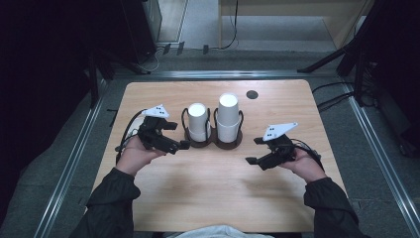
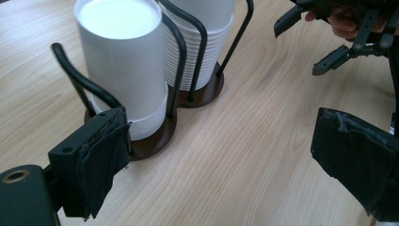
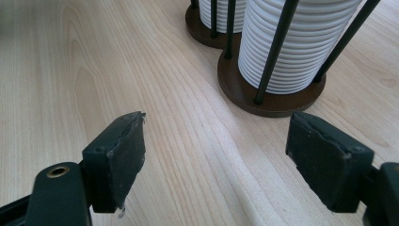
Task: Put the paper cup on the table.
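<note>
Count: two stacks of white paper cups stand upside down in one dark double cup holder (image 1: 214, 142) with two round wooden bases and black wire uprights. The left stack (image 1: 197, 120) is the shorter; the right stack (image 1: 228, 117) rises higher. The holder sits at the middle of the table (image 1: 208, 198), toward its far half.

Two grippers are in hand. The left gripper (image 1: 179, 135) hovers just left of the holder, its jaws spread apart and empty, the near jaw tip close to the left base; contact cannot be confirmed. The right gripper (image 1: 255, 150) is held near and right of the holder, apart from it, jaws likewise spread and holding nothing.

Surroundings: one small dark round disc (image 1: 252, 94) lies on the table at the far right, well apart from the holder. Cables trail off the table's left and right sides. A metal rail frames the table; the floor beyond is grey. Bare wood lies between the right gripper and the holder.

By view: the left gripper view looks down on the closed bottom of the left stack (image 2: 123, 56), with a wire upright crossing its right side, the right stack (image 2: 207, 42) behind it, and the right gripper (image 2: 310, 42) farther off at upper right. The right gripper view shows the stacked rims of the right stack (image 3: 296, 42) as fine ribs behind two uprights, and the brown base (image 3: 270, 94) beneath it, details the high view does not resolve.
</note>
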